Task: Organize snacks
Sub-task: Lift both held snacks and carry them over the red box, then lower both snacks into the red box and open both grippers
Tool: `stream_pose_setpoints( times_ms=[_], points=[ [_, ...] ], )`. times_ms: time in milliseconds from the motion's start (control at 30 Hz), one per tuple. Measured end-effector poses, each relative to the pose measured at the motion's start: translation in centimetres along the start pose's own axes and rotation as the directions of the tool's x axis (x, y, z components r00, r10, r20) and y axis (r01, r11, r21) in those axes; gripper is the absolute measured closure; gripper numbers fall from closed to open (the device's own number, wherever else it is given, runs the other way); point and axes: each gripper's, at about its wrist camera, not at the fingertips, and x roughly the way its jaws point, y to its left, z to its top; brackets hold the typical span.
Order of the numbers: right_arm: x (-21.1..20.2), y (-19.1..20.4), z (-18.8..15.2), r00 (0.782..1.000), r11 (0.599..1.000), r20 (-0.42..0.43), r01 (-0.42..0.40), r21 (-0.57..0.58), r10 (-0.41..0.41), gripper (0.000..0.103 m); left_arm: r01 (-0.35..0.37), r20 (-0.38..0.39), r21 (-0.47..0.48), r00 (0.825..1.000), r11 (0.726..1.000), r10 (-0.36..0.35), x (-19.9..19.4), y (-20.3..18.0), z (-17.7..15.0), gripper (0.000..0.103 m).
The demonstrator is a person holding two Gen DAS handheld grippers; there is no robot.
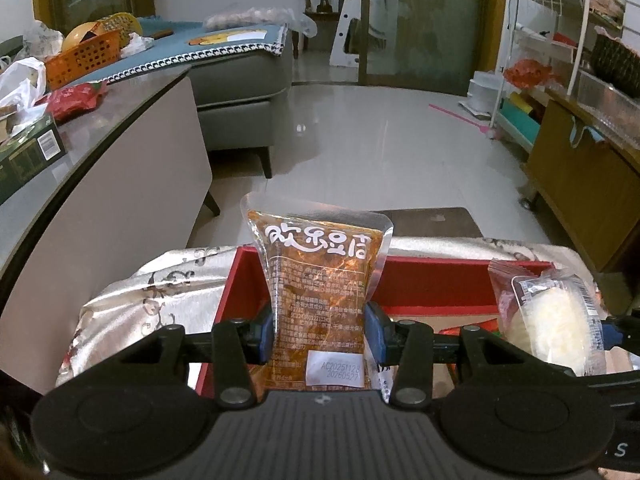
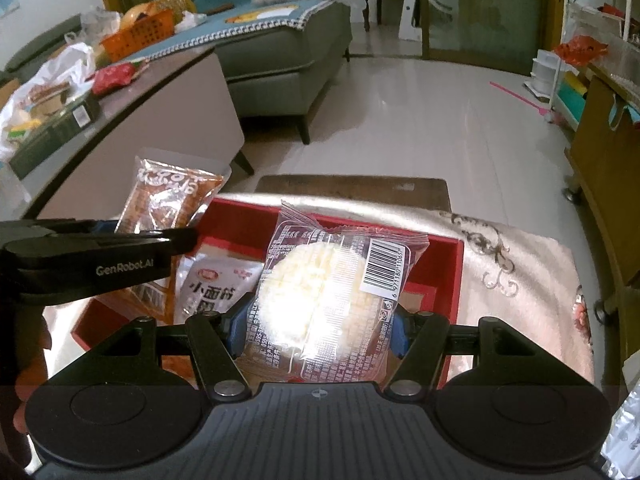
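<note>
My left gripper (image 1: 319,330) is shut on a brown sauce-coloured snack pouch (image 1: 318,280) with white lettering, held upright above the left part of an open red box (image 1: 436,282). My right gripper (image 2: 316,330) is shut on a clear packet holding a round white pastry (image 2: 320,296), over the same red box (image 2: 454,280). That pastry packet (image 1: 552,320) shows at the right of the left wrist view. In the right wrist view the brown pouch (image 2: 168,204) and the left gripper's black body appear at the left. A white snack packet (image 2: 212,284) with red print lies inside the box.
The box rests on a cream patterned cloth (image 2: 520,280) over a small table. A grey counter (image 1: 120,128) with bags, a green carton and an orange basket (image 1: 86,56) stands at the left. Beyond are a sofa (image 1: 240,84), tiled floor, a wire shelf rack (image 1: 540,60) and a wooden cabinet (image 1: 580,184).
</note>
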Motion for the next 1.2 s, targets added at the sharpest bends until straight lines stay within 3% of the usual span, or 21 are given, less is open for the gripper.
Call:
stream_pose_setpoints(
  times_ms=[400, 633, 700, 1200],
  points=[
    [0.9, -0.1, -0.5, 0.999, 1.000, -0.037, 0.008, -0.006, -0.008, 0.032, -0.002, -0.029, 0.019, 1.000, 1.000, 0.002, 0.7, -0.2, -0.6, 0.064],
    [1.5, 0.0, -0.7, 0.998, 1.000, -0.066, 0.016, -0.010, -0.017, 0.029, -0.006, -0.041, 0.048, 0.999, 0.999, 0.008, 1.0, -0.6, -0.9, 0.055],
    [1.5, 0.0, -0.7, 0.998, 1.000, -0.068, 0.015, -0.010, -0.016, 0.023, -0.004, -0.041, 0.053, 0.999, 0.999, 0.006, 0.9, -0.7, -1.0, 0.054],
    [0.8, 0.1, -0.8, 0.998, 1.000, -0.068, 0.002, -0.018, -0.004, 0.020, -0.020, -0.016, 0.041, 1.000, 0.999, 0.020, -0.6, -0.4, -0.8, 0.045]
  ],
)
